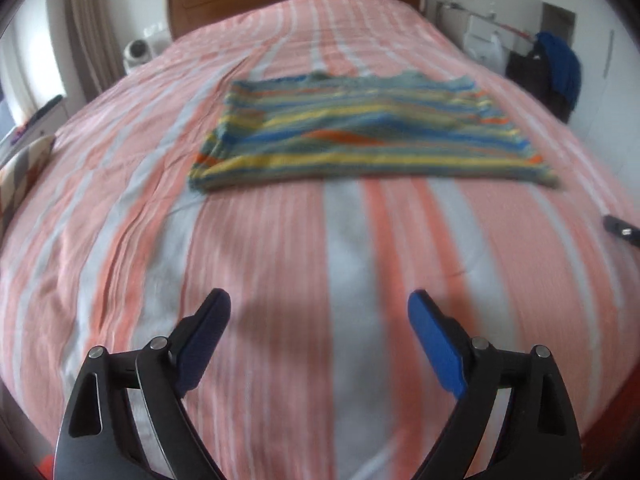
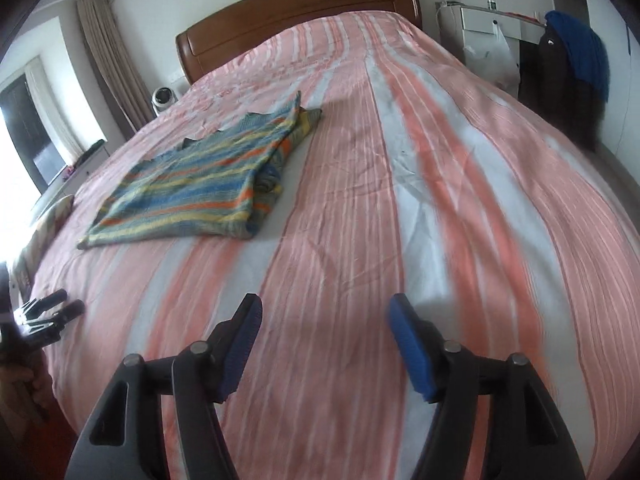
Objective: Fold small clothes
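A small striped garment point(image 1: 360, 132), in blue, yellow, green and orange, lies flat on the bed, partly folded, with its right side doubled under. It also shows in the right wrist view point(image 2: 200, 188), to the left. My left gripper point(image 1: 320, 312) is open and empty, hovering over the bedspread well short of the garment's near edge. My right gripper point(image 2: 326, 316) is open and empty, over the bedspread to the right of the garment. The left gripper's fingers point(image 2: 52, 308) show at the left edge of the right wrist view. The right gripper's tip point(image 1: 622, 230) shows at the right edge of the left wrist view.
The bed has a pink and white striped cover point(image 1: 280, 260) and a brown wooden headboard point(image 2: 300, 12). A white round device point(image 2: 162, 98) stands left of the headboard. A chair with dark and blue clothes point(image 2: 572, 60) and a white table point(image 2: 492, 20) stand to the right. Curtains and a window are at the left.
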